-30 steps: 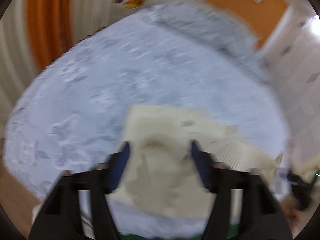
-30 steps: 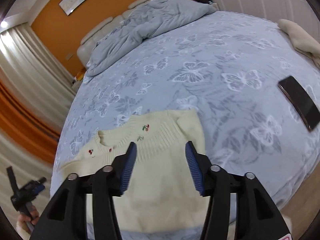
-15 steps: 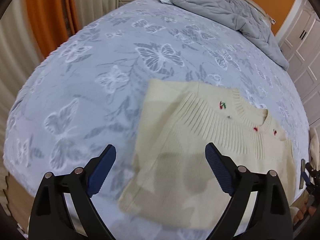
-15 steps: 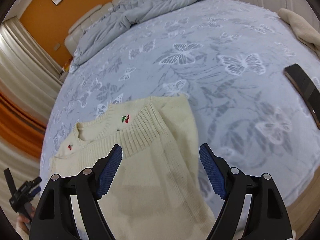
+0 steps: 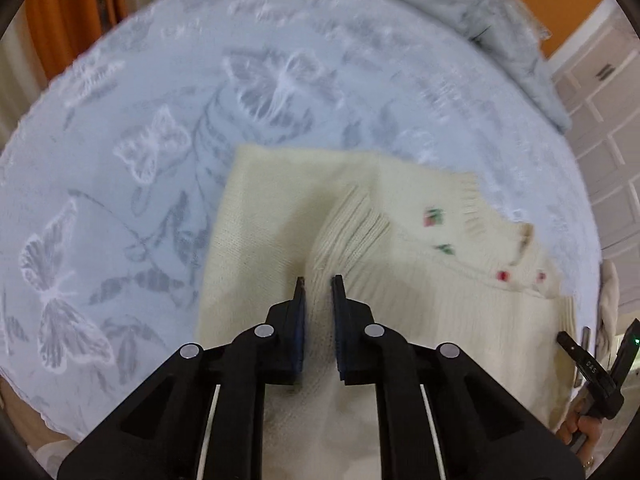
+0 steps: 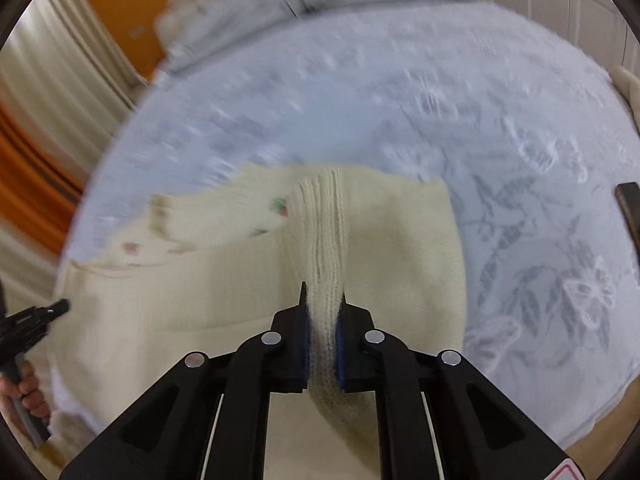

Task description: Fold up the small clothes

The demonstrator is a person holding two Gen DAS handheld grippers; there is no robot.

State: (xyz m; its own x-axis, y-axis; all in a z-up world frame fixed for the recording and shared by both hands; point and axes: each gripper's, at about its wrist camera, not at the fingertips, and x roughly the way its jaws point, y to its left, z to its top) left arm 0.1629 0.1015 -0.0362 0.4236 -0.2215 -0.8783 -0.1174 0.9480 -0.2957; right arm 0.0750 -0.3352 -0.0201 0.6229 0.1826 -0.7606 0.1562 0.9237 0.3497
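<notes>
Half a second earlier both claws were spread wide. Now the left claw and right claw were each closed on the cream knitted cherry-embroidered sweater, pinched up from the butterfly-patterned bed, so a fold could be started.

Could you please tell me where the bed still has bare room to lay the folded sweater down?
Bare bedspread lies left of the sweater, and between it and the rumpled grey duvet. The right side is tighter: a dark phone lies there. Both grippers, left and right, are pinching the sweater.
</notes>
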